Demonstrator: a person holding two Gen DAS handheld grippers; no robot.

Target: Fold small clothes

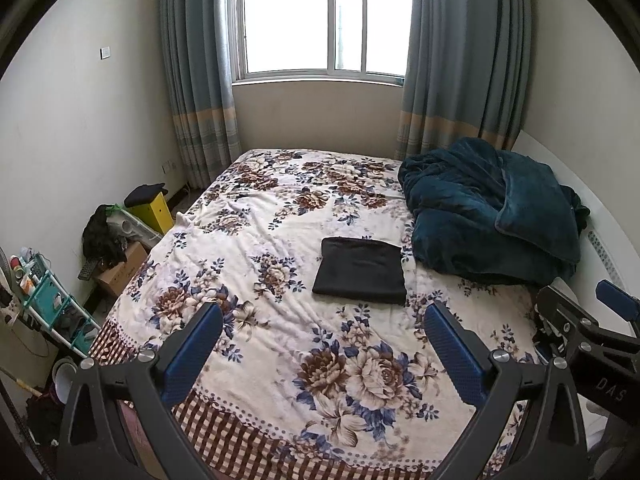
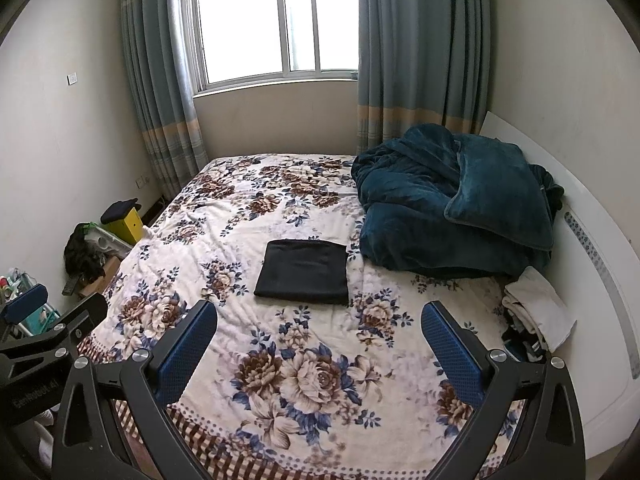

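Mid-bed on the floral blanket point(image 1: 248, 240), the folded black garment point(image 1: 360, 271) lies flat, its long axis crosswise, well ahead of both the left gripper point(image 1: 324, 354) and the right gripper point(image 2: 318, 354), whose fingers are spread and empty, neither clearly nearer.

A bed point(image 1: 248, 248) with a flowered cover in brown, blue and cream fills most of the small room, its near hem checked in brown. Behind it a wide window point(image 1: 320, 20) lets in bright daylight, framed by grey-blue curtains point(image 1: 196, 80) with a tan band low down. The walls point(image 1: 72, 120) are plain off-white. A rumpled dark teal blanket point(image 1: 488, 216) is heaped at the bed's right side against a white headboard point(image 2: 592, 280). On the floor at the left stand a yellow box point(image 1: 154, 212), a cardboard box point(image 1: 124, 268) and a teal rack point(image 1: 52, 304).
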